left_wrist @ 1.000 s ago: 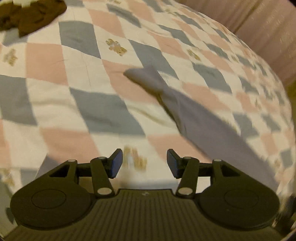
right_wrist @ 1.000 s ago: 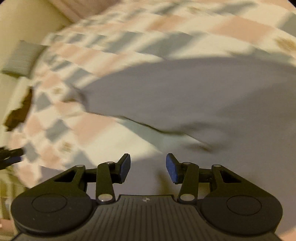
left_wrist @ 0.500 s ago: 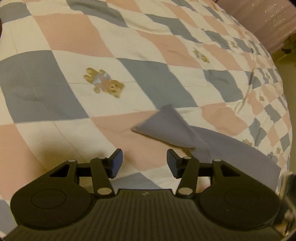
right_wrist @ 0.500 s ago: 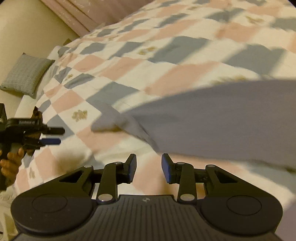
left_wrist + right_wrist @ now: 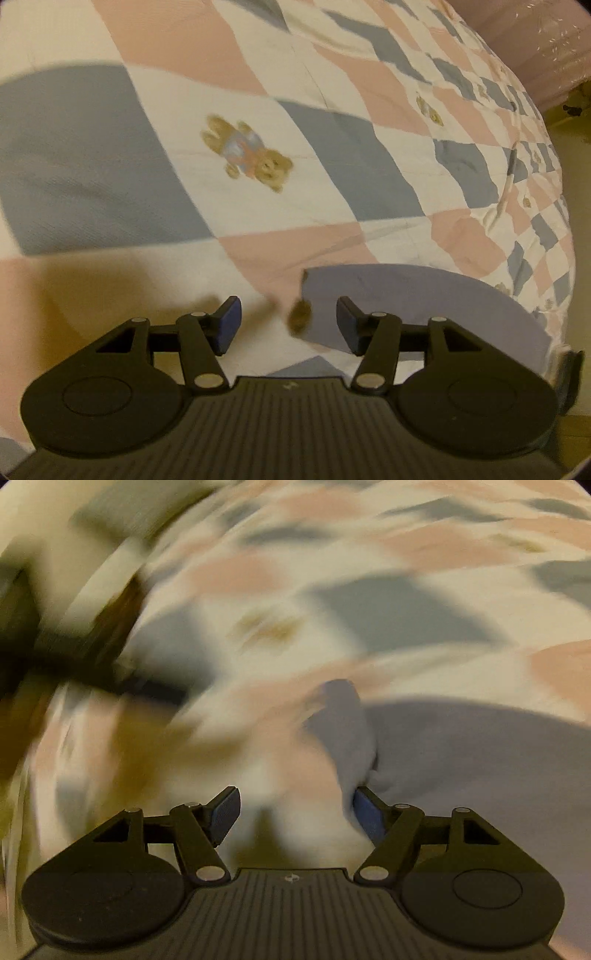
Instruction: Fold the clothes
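Note:
A grey-lilac garment point(image 5: 406, 295) lies flat on the checked quilt point(image 5: 184, 110). In the left wrist view its corner sits just ahead of my left gripper point(image 5: 288, 325), which is open and empty, low over the quilt. In the blurred right wrist view the garment point(image 5: 461, 757) fills the lower right, with a narrow flap sticking out towards the far side. My right gripper point(image 5: 295, 812) is open and empty; its right finger point(image 5: 365, 812) is at the garment's near edge.
The quilt has pink, grey and white squares with a teddy bear print point(image 5: 247, 155). Its edge drops off at the right point(image 5: 561, 221), with a pink curtain point(image 5: 546, 37) behind. A dark blurred shape point(image 5: 74, 646) shows at the left of the right wrist view.
Both grippers have moved closer to the garment's edge. The right gripper has opened wider and is swinging fast, so its view is blurred.

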### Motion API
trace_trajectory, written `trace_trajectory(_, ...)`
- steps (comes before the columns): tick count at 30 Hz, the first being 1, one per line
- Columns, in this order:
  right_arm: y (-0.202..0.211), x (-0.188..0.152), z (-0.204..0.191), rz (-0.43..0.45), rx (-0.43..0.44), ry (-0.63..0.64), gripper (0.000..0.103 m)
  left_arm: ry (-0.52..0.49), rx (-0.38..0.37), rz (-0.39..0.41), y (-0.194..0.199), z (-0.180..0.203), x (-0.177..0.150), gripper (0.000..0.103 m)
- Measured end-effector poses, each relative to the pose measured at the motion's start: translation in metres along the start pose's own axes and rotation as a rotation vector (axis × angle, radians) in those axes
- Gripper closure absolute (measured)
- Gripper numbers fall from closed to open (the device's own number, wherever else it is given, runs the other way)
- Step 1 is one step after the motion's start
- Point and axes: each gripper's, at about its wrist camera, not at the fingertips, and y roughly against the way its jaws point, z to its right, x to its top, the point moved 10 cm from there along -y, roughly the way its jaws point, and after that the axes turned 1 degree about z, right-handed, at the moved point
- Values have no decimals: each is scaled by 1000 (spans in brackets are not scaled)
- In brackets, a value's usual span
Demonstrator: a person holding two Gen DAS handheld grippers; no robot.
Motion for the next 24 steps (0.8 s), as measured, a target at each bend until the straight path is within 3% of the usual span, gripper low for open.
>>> trace_trajectory(2,3,-27,-26,-10,5,14,37,14,-43,-25,-16,8,-3,50)
trace_trajectory(5,15,-61,-46,-10,-40,-7,37,-27,5,-21,-45,9,-1,52)
trace_trajectory(10,39,-101,-31,-32,-81,-165,34,61,-52,-55,-86,6,4,54)
trace_trajectory(11,43,-105,-23,-30,-103,-183,34,78,-65,-51,-92,5,6,61)
trace_trajectory(13,52,-111,-6,-26,-146,-219,34,88,-60,-33,-97,3,12,98)
trace_trajectory(15,60,-116,12,-19,-181,-271,34,25,-45,-12,-97,8,17,103)
trace_trajectory(17,66,-119,26,-5,-204,-325,34,-97,-31,64,-80,22,23,103)
trace_trajectory(20,69,-121,37,14,-219,-379,34,-235,-60,283,-27,43,32,103)
trace_trajectory(22,70,-122,39,25,-227,-395,34,-285,-45,331,-13,46,35,103)
trace_trajectory(24,72,-125,38,32,-228,-401,34,-343,18,304,-25,44,33,102)
